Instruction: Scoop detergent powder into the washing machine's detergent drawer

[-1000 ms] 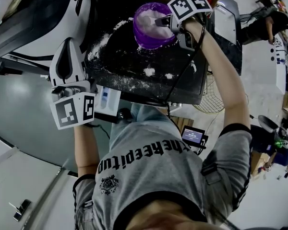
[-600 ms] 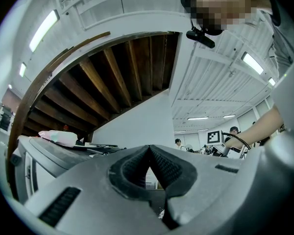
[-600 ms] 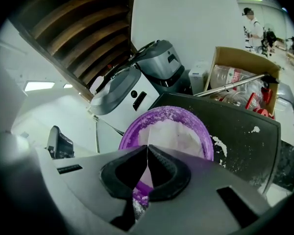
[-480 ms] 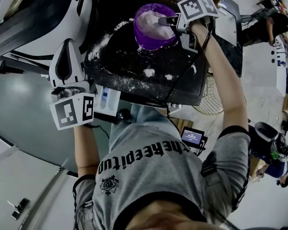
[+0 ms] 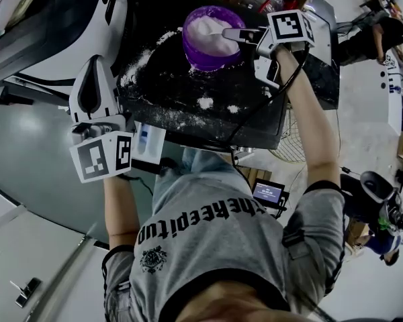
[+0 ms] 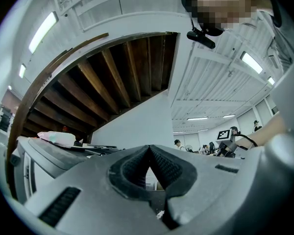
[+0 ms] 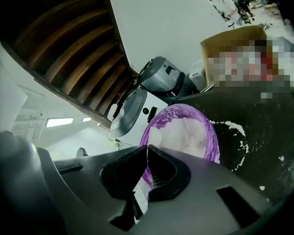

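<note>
A purple bowl [image 5: 211, 35] [image 7: 186, 131] full of white detergent powder stands on the black top [image 5: 188, 79]. My right gripper [image 5: 232, 32] [image 7: 147, 151] hovers at the bowl's right rim, shut on the thin white handle of a scoop [image 7: 139, 195]. The scoop's head reaches over the near rim; whether it holds powder I cannot tell. My left gripper [image 5: 96, 62] [image 6: 148, 148] is at the left, by the white washing machine [image 5: 47, 32], jaws shut and empty. Beside its marker cube sits the open white drawer [image 5: 148, 139].
Spilled powder [image 5: 208, 101] [image 7: 237, 131] lies scattered on the black top around the bowl. A cardboard box [image 7: 235, 43] stands behind the bowl. A small screen [image 5: 270, 190] and a fan [image 5: 292, 139] sit below the top's front edge. People work at the far right.
My right gripper has drawn back to the right and slightly toward me, away from the bowl's middle to its rim, still with the scoop. The left gripper has stayed put.
</note>
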`<action>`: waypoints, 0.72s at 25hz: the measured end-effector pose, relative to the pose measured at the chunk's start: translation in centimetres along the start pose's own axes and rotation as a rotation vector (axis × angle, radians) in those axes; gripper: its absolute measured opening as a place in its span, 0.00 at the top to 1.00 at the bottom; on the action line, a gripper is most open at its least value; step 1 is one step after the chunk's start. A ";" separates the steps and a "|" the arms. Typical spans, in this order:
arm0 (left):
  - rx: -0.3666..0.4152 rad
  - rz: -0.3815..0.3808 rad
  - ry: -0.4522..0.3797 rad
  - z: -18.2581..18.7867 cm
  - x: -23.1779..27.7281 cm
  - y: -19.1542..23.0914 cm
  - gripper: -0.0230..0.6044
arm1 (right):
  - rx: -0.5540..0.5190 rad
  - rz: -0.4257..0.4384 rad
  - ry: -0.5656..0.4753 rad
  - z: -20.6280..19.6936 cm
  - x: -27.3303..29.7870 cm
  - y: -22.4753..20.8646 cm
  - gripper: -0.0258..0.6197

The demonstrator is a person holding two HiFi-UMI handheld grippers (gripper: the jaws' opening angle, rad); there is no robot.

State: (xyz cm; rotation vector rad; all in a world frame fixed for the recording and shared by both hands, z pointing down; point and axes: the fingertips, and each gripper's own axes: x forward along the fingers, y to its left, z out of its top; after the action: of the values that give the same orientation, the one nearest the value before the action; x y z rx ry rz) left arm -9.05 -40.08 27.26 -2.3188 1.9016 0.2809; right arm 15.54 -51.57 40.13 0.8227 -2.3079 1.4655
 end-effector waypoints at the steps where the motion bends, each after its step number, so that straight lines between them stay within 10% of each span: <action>1: -0.001 -0.006 -0.002 0.0 0.1 -0.2 0.96 | 0.008 0.012 -0.017 -0.1 -0.2 0.1 0.95; 18: -0.010 -0.142 -0.006 1.8 -3.5 1.3 0.96 | 0.147 0.144 -0.276 -5.4 -1.8 5.7 0.95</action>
State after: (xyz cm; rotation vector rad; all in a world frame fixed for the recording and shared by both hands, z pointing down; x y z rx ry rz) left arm -11.07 -36.58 26.27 -2.4415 1.7262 0.2824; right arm 13.22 -44.40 37.42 0.9710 -2.5275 1.6941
